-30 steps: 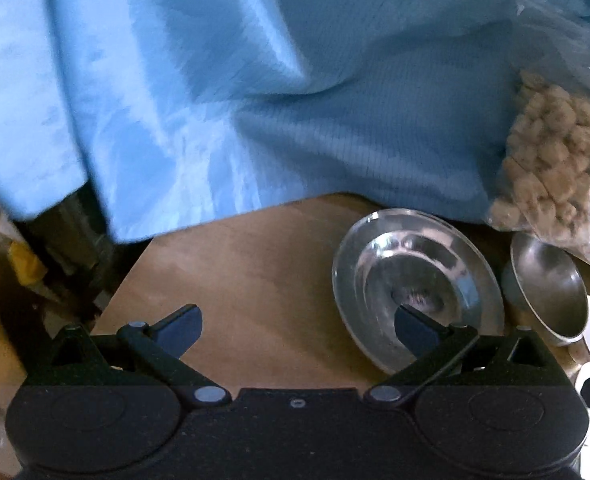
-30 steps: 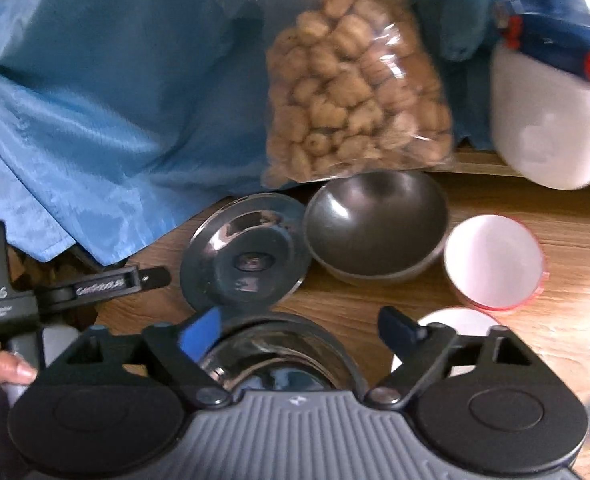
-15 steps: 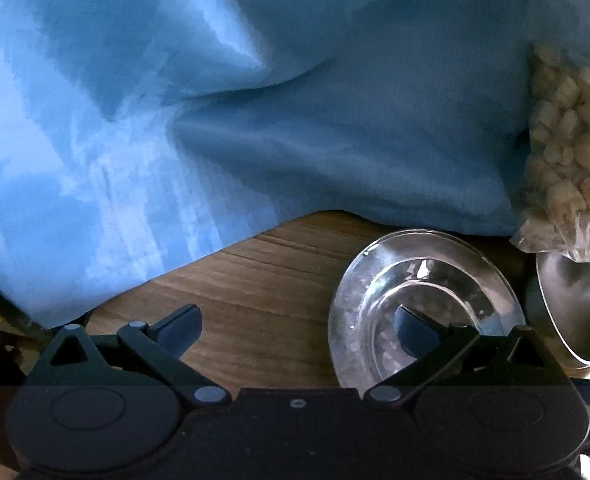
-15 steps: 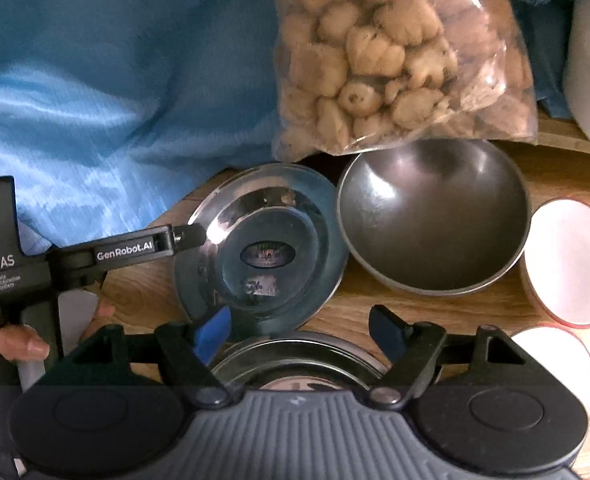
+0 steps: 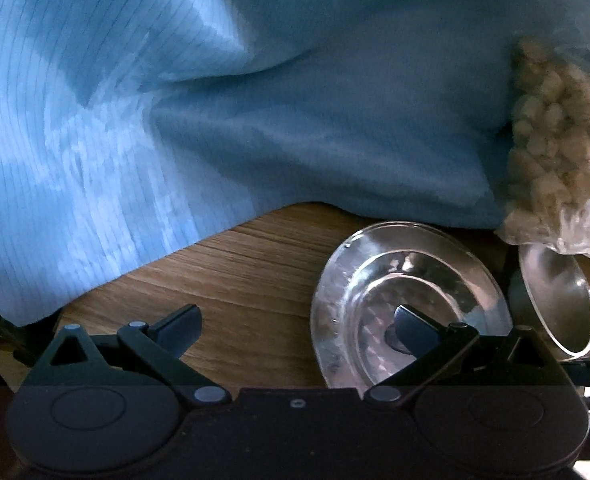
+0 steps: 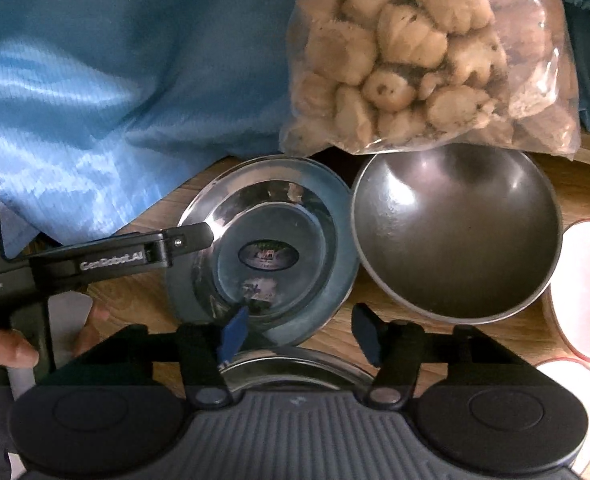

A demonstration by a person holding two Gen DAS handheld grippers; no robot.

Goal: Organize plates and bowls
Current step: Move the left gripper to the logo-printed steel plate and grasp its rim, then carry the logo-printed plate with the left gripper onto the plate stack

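A shiny steel plate (image 5: 375, 280) (image 6: 315, 216) lies on the wooden table, with a deeper steel bowl (image 5: 555, 296) (image 6: 455, 232) touching its right side. My left gripper (image 5: 295, 322) is open wide and straddles the plate's left rim: one finger is over the plate's inside, the other over bare wood. In the right wrist view its finger (image 6: 191, 240) reaches over that rim. My right gripper (image 6: 299, 332) hovers at the plate's near edge. Its jaws are closing, and the pads press on nothing. Another steel rim (image 6: 295, 364) shows just under it.
Crumpled blue cloth (image 5: 215, 120) covers the table's back and left. A clear bag of brown lumps (image 6: 427, 52) overhangs the bowl's far rim. Two white lids with red edges (image 6: 587, 292) lie at the right. A person's hand (image 6: 7, 348) holds the left gripper's handle.
Both grippers came forward and down toward the plate. The left gripper's finger now reaches over the plate's rim. The right gripper's jaws have narrowed.
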